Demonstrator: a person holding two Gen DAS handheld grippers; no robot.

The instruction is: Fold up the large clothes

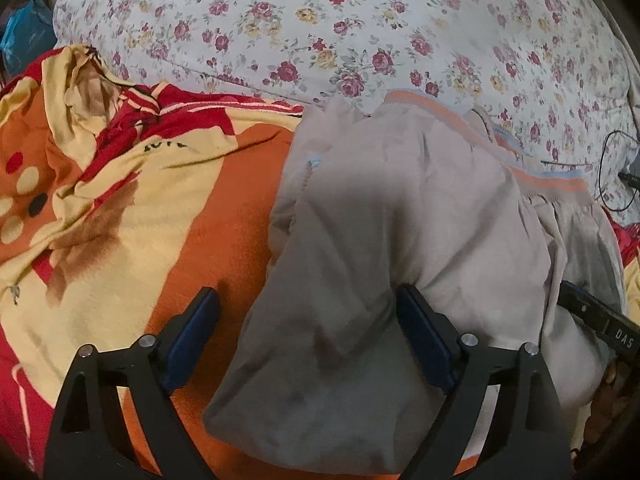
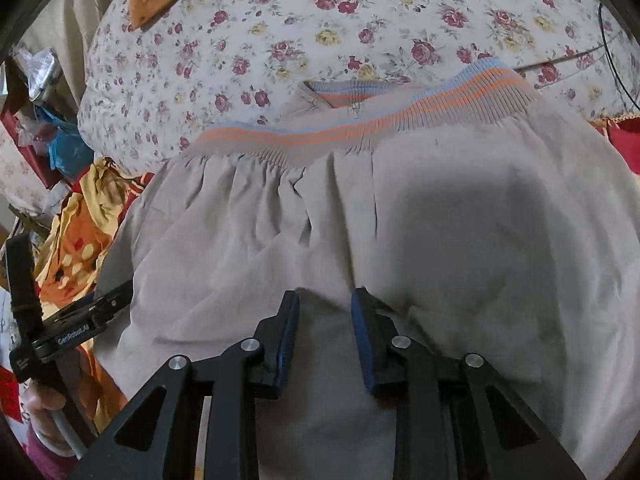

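Observation:
A grey-beige jacket (image 1: 400,208) with an orange-and-blue striped ribbed hem (image 2: 360,124) lies folded on the bed. In the left wrist view my left gripper (image 1: 308,300) is wide open, its blue pads (image 1: 420,328) straddling the jacket's near folded end. In the right wrist view the jacket (image 2: 440,232) fills the frame and my right gripper (image 2: 325,300) is partly open with a fold of grey cloth between the pads (image 2: 362,320). The right gripper's body shows at the left view's right edge (image 1: 600,324). The left gripper shows at the right view's left edge (image 2: 76,320).
An orange, yellow and red patterned blanket (image 1: 120,200) covers the bed under and left of the jacket. A floral pillow (image 1: 320,32) lies behind it. A black cable (image 1: 616,168) lies at the right. Clutter and blue bags (image 2: 64,144) stand off the bed's left side.

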